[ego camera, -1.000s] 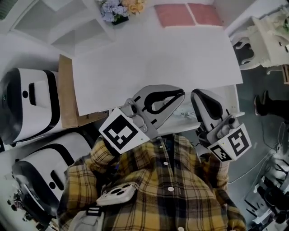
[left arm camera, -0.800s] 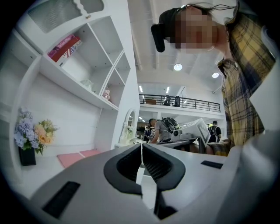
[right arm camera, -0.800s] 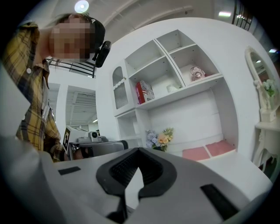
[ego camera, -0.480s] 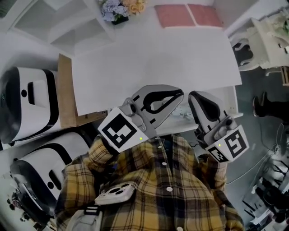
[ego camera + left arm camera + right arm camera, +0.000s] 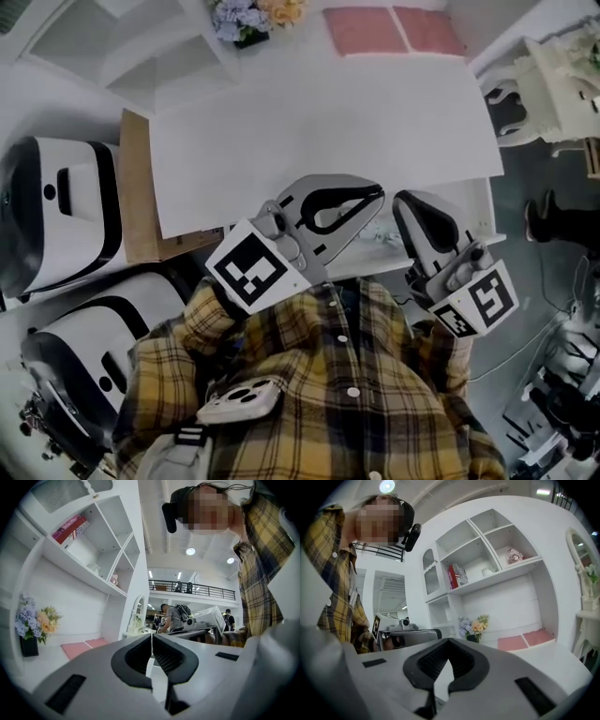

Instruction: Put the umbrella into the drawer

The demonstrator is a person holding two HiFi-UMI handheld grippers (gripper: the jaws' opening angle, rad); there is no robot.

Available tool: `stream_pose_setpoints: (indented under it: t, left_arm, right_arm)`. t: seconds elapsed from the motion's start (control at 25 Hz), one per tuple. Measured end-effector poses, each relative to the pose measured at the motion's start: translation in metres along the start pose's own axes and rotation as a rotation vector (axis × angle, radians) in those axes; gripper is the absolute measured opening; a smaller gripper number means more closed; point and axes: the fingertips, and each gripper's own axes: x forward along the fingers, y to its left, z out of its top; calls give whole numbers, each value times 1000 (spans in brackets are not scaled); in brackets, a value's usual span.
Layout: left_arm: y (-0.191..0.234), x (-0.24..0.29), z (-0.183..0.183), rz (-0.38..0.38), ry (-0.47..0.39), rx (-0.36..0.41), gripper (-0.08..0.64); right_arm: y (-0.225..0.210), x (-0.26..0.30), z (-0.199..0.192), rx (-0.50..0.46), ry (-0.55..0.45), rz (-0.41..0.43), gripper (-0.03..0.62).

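Observation:
No umbrella shows in any view. Both grippers hover at the front edge of the white desk [image 5: 319, 112], close to my plaid shirt. My left gripper [image 5: 373, 195] points right along the desk edge; in the left gripper view its jaws [image 5: 152, 639] meet with nothing between them. My right gripper [image 5: 408, 202] sits just right of it, and its jaws [image 5: 449, 641] are also shut and empty. A white ledge [image 5: 483, 211] juts out under the desk's front edge, possibly a pulled-out drawer. The grippers hide most of it.
A flower vase [image 5: 246, 17] and two pink mats [image 5: 394, 30] lie at the desk's back. White shelves [image 5: 122, 47] stand at back left, a cardboard panel [image 5: 139, 187] and black-and-white machines [image 5: 56, 216] at left, and a white dresser [image 5: 553, 75] at right.
The right gripper has shifted only slightly near the desk edge. The left gripper has stayed where it was, and both stay shut.

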Motion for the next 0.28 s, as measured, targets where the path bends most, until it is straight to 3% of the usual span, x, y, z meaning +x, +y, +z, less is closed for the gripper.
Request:
stream_pose_setpoints:
  t: [0.28]
  left_arm:
    - [2, -3, 0, -1, 0, 1, 26]
  right_arm:
    - [-1, -1, -6, 14, 13, -4, 15]
